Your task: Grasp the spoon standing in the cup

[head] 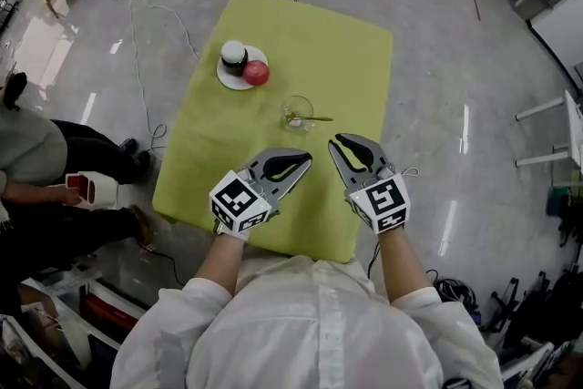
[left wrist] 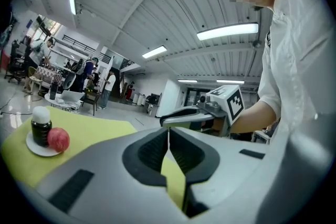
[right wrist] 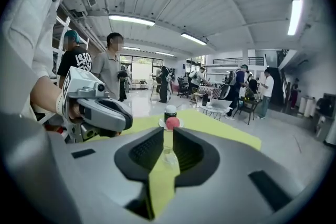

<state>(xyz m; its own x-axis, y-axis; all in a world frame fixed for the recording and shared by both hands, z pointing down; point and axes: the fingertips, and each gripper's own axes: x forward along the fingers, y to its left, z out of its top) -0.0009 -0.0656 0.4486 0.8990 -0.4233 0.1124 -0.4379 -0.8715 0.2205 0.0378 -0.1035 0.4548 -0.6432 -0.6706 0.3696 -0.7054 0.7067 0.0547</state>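
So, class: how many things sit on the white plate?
2: a dark bottle on the left of the plate, and an apple beside it on the right. Nothing seems hidden.

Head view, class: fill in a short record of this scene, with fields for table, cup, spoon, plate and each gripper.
table: yellow-green top
cup: clear glass, near the table's middle, ahead of both grippers
spoon: in the cup, handle leaning out over its rim
plate: white, carries a dark bottle and a red fruit
left gripper: shut, empty
right gripper: open, empty, apart from the cup
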